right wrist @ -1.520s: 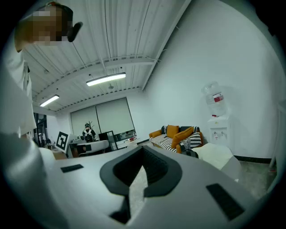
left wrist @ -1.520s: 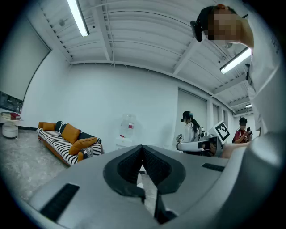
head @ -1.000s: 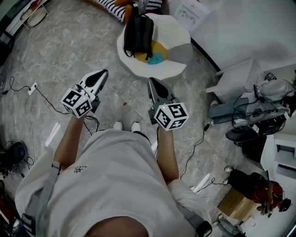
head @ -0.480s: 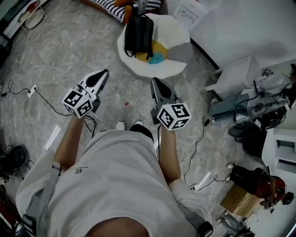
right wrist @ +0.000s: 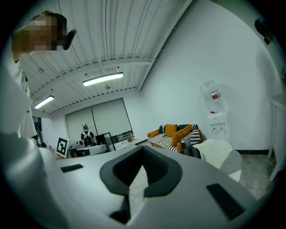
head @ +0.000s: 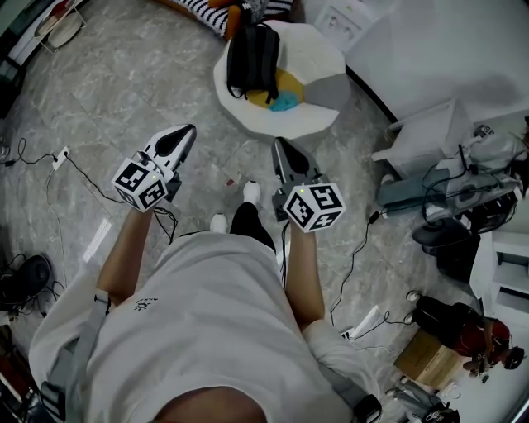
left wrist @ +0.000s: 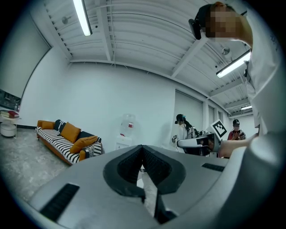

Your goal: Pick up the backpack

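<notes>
1. At the far left a thin cable (head: 78, 173) trails over the grey floor (head: 124, 74). It lies off the straight line to the target, so it probably won't snag a foot.
2. The left gripper (head: 185, 130) is held level with its jaws pressed together and nothing between them.
3. The black backpack (head: 252, 51) rests on the left part of a white seat (head: 285, 124), ahead of both grippers and well apart from them. A striped sofa (head: 207, 12) stands just behind the seat. The step in hand looks like the approach, since nothing is gripped yet.
4. The right gripper (head: 279, 145) also has its jaws closed on nothing, and it points toward the seat's near rim.
5. The next move calls for crossing the bare floor between, spreading a pair of jaws and closing them on a strap or top handle. Which one is reachable cannot be told from here.
6. On the right, a white wall (head: 430, 49) and a heap of cables and gear (head: 446, 198) hem the path. The open room lies ahead and to the left.
</notes>
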Demonstrator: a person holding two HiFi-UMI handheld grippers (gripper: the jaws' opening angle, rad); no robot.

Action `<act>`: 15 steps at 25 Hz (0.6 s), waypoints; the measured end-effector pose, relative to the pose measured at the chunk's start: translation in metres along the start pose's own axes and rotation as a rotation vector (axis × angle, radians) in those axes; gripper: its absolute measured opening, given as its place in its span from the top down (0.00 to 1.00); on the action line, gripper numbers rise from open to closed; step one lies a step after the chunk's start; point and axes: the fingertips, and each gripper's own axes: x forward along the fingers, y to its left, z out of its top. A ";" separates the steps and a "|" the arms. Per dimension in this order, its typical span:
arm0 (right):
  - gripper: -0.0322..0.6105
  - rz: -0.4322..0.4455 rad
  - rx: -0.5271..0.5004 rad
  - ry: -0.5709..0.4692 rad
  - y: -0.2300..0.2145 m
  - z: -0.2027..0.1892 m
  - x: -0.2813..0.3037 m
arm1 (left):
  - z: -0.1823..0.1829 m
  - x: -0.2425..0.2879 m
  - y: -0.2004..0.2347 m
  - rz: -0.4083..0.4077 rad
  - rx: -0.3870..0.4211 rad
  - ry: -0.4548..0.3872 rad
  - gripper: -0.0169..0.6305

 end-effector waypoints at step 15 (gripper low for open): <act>0.94 0.050 0.026 0.007 -0.059 0.016 0.035 | 0.002 0.053 0.022 0.061 0.011 0.020 0.97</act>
